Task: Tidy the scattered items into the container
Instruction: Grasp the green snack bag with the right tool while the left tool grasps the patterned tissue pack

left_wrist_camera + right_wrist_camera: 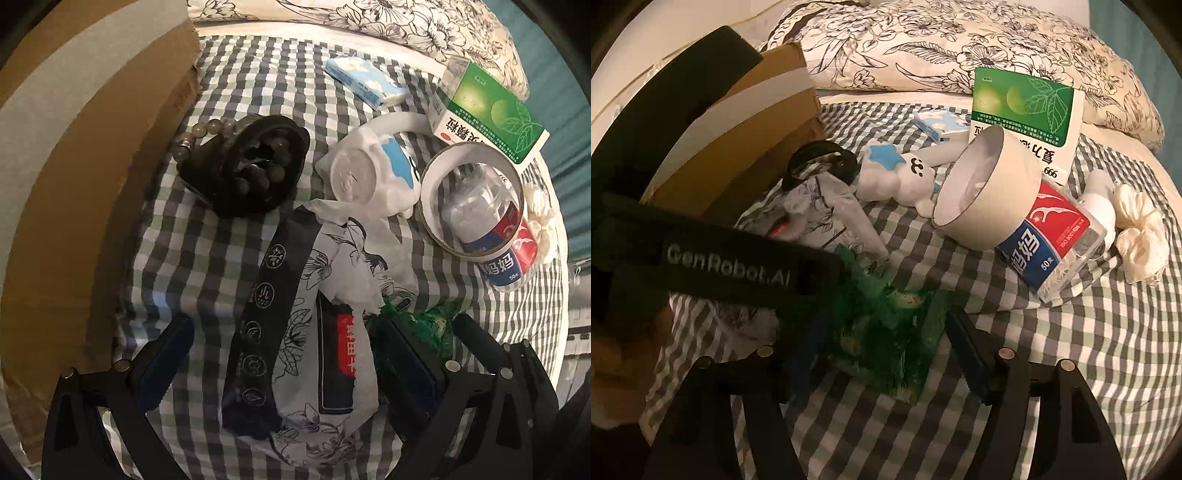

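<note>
Left wrist view: left gripper [284, 354] jaws spread wide around a floral tissue pack [314, 332] on the gingham sheet [236, 66], pads clear. Cardboard box [74, 155] at nine o'clock. Right gripper [882, 350] straddles a green packet [886, 332], jaws apart, no firm grip visible.

Both wrist views steeply down, close over shared checked bedspread [207, 266]
</note>
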The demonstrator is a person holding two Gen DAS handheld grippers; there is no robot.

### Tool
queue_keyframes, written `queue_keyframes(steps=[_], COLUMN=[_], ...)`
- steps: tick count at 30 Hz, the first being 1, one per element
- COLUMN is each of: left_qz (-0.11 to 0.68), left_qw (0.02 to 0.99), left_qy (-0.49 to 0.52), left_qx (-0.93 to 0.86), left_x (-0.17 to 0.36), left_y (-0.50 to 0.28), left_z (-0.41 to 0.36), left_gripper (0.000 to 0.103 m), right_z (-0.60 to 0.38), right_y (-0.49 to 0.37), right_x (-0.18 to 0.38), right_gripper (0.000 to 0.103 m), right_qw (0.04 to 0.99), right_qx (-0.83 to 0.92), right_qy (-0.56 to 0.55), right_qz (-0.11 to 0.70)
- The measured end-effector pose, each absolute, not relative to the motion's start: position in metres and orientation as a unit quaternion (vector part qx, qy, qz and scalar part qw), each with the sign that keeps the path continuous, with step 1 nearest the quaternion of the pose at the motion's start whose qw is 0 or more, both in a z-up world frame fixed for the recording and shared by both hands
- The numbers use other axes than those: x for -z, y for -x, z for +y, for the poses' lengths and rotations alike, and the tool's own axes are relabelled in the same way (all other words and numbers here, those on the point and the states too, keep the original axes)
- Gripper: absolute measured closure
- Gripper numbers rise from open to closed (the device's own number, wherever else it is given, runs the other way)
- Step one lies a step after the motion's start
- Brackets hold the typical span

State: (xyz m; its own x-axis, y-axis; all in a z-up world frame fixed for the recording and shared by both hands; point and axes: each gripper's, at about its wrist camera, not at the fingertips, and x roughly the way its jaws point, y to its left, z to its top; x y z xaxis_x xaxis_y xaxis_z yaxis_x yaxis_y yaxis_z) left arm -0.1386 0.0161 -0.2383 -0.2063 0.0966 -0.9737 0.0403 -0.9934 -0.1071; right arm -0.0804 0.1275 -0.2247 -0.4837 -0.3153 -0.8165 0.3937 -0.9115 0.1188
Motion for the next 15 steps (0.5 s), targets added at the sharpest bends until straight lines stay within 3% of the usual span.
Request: queue_keyframes(steps=[3,10,15], left_qz=[-0.067,-0.073,-0.070], left_qw=[0.015,0.011,0.012], left_qy=[0.629,0.627,0.633], left_qx=[-0.775,-0.775,-0.771], left_x=[0.238,0.234,0.237], left_y=[0.141,0.147,0.148], left_z=[0.014,0.020,0.024], left_gripper=[0.000,0.000,0.000], right_z=[0.124,0.127,0.135], right_y=[0.082,0.077,0.071], right_x=[0.229,0.228,0.226], right_gripper=[0.035,0.062,0.068], right_qw=[0.209,0.223,0.232], right_qx=[0.856,0.851,0.845], right_qy=[-0.471,-0.475,-0.481], right_qz=[0.050,0.032,0.023])
